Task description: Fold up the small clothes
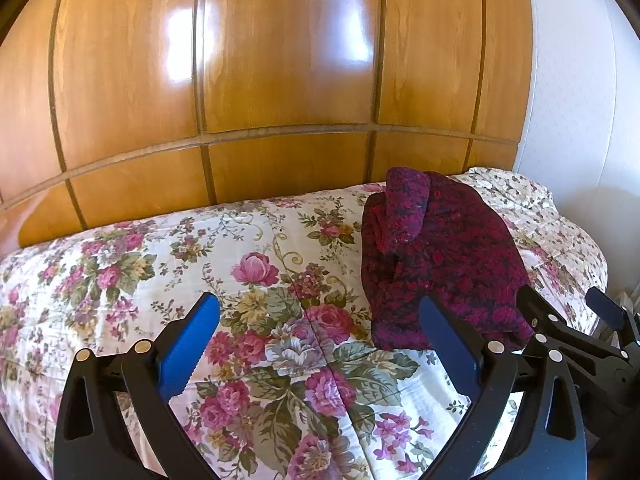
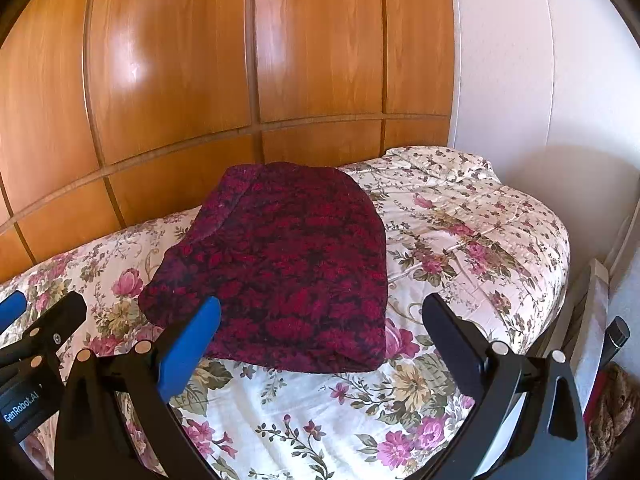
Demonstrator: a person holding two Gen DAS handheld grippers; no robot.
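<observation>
A dark red and black patterned knitted garment (image 2: 280, 268) lies folded on a floral quilted bedspread (image 2: 460, 240). The left gripper (image 1: 320, 336) and right gripper (image 2: 320, 336) hover wide apart, empty. Snagging one loose layer could undo the fold.

A dark red and black mottled pattern is shown on the garment (image 2: 288, 268) ahead of the black, blue-padded right gripper (image 2: 320, 320), a pink, purple and green floral print on the cream bedspread (image 2: 460, 240) beneath it, and glossy orange-brown wood on the panelling (image 2: 200, 80) beyond.
</observation>
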